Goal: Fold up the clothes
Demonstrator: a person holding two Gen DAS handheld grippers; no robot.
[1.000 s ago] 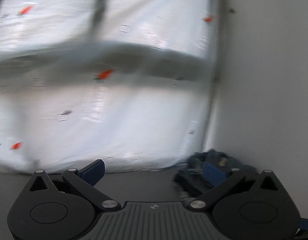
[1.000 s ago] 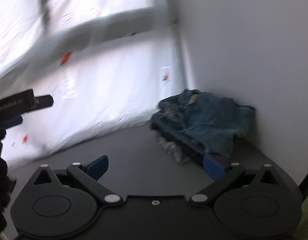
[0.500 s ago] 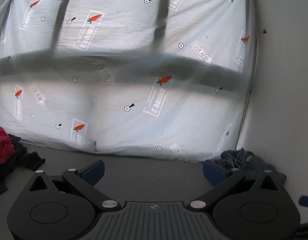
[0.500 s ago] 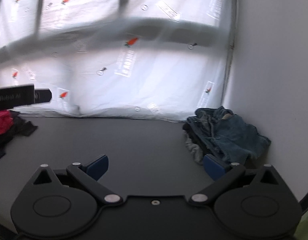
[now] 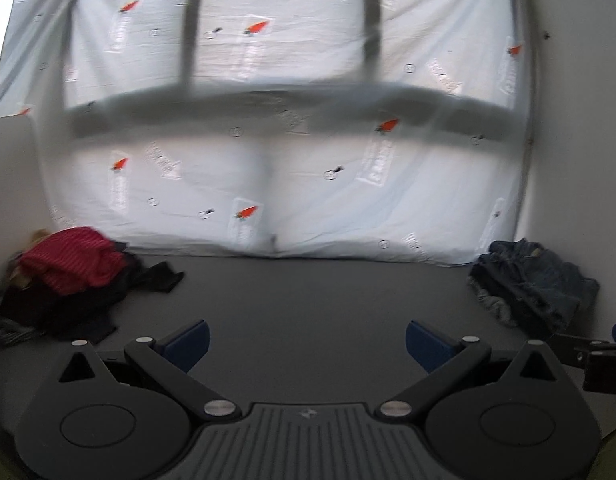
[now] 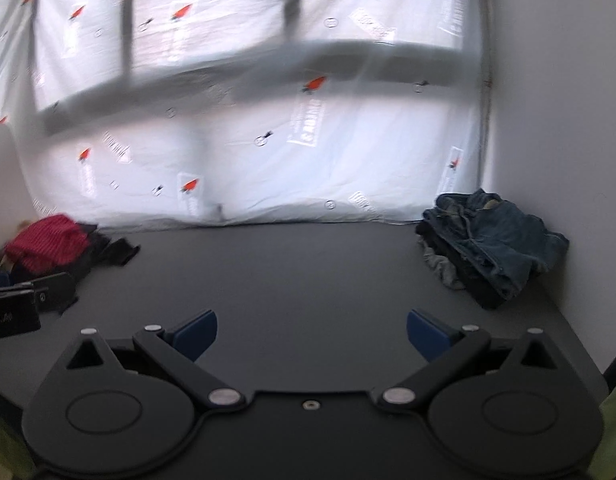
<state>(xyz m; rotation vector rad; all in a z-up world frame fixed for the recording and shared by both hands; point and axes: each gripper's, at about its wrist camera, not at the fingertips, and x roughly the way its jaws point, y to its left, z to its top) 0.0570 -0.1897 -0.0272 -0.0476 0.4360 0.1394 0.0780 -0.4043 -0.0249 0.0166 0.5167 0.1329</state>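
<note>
A folded stack topped by blue denim point(image 5: 534, 280) point(image 6: 488, 240) lies in the far right corner of the dark grey table point(image 5: 308, 300) point(image 6: 288, 272). A loose heap of clothes with a red striped garment point(image 5: 72, 260) point(image 6: 48, 242) on top sits at the far left. My left gripper point(image 5: 306, 340) hangs open over the table's near middle, holding nothing. The right gripper point(image 6: 312, 332) is likewise open, and its body shows at the right edge of the left wrist view. Both are well short of either pile.
A white sheet printed with red carrots point(image 5: 288, 140) point(image 6: 268, 120) hangs along the table's back edge. A white wall point(image 6: 556, 100) closes the right side, and a white panel point(image 5: 8, 180) the left. Bare tabletop lies between the two piles.
Both cameras have swung left and pulled back from the denim corner. The red heap at the left has come into view. Both grippers stayed open.
</note>
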